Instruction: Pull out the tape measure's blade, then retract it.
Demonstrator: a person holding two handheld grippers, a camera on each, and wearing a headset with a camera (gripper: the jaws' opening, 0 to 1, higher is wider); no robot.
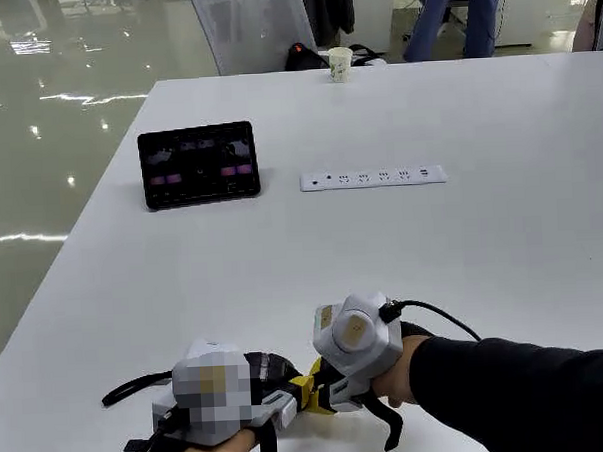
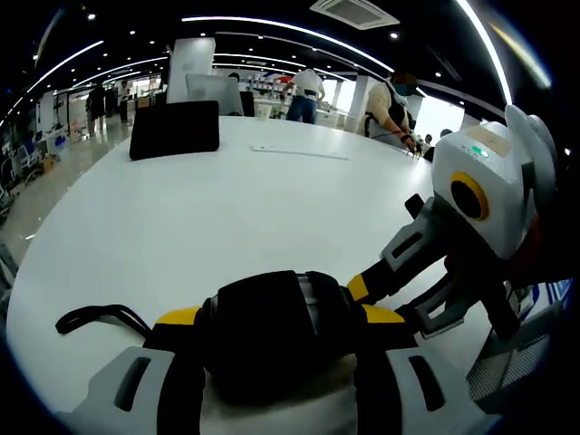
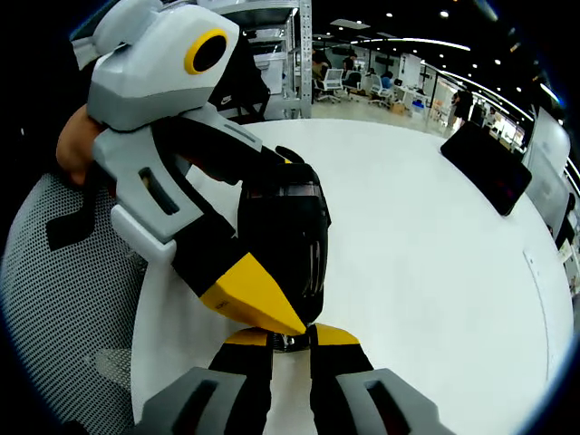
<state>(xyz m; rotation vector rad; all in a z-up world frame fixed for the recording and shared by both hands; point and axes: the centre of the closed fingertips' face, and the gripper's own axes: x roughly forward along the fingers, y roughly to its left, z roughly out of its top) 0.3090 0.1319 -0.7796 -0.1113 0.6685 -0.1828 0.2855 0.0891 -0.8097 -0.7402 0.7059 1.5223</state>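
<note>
White workbench table point(image 1: 403, 252): bare surface beneath both grippers. I judge the work is kept low over it so that the case stays steady.
Left gripper point(image 2: 279, 315): jaws spread to the case's width and clamped on either side of it, with yellow pads point(image 2: 177, 317) pressing its flanks. I take this gripper as the anchor against the pull.
Right gripper point(image 3: 292, 337): jaws narrowed almost to touching and meeting the case's edge head-on, placed to draw the blade away from the left jaws.
Black, round-cased tape measure point(image 3: 285, 227): held between the left jaws, just ahead of the right jaws' tips.
Black wrist strap point(image 2: 91, 317): trails loose on the table, outside the left gripper's jaws.
Small end tab point(image 3: 290, 345): pinched between the right jaws, as I read it. No blade is drawn out yet.
</note>
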